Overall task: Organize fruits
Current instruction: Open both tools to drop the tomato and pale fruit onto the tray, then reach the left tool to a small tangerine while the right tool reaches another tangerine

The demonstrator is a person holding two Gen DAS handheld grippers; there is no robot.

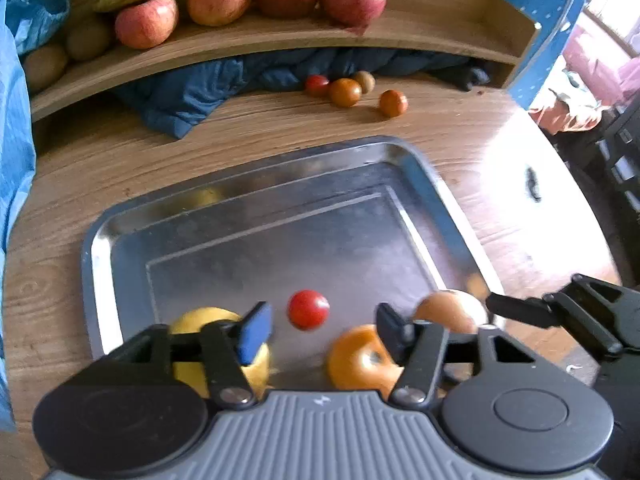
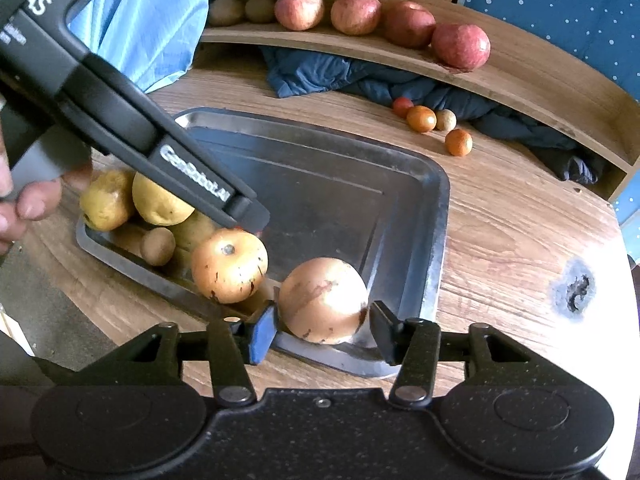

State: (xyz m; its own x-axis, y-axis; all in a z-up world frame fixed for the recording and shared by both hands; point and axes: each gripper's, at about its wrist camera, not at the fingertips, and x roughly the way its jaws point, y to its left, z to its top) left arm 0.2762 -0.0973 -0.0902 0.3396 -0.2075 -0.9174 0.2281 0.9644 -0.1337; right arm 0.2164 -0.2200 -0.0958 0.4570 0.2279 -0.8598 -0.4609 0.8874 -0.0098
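A steel tray (image 1: pixel 256 208) lies on the wooden table. My left gripper (image 1: pixel 323 330) stands open over its near side, with a small red tomato (image 1: pixel 309 309) loose between the fingers and blurred, touching neither pad. A yellow fruit (image 1: pixel 212 320) and an orange fruit (image 1: pixel 354 356) lie below it. My right gripper (image 2: pixel 324 330) is open around a pale orange round fruit (image 2: pixel 322 300) that rests in the tray's (image 2: pixel 340 200) near corner; narrow gaps show at both pads. The left gripper (image 2: pixel 254 214) reaches in from the upper left.
Yellow pears (image 2: pixel 160 200), a kiwi (image 2: pixel 157 246) and a stemmed orange fruit (image 2: pixel 229 270) crowd the tray's left end. Small tomatoes (image 2: pixel 420 119) lie by a blue cloth (image 2: pixel 320 72). A wooden shelf (image 1: pixel 280 36) holds apples (image 1: pixel 352 0) and bananas. A hand (image 2: pixel 24 200) holds the left gripper.
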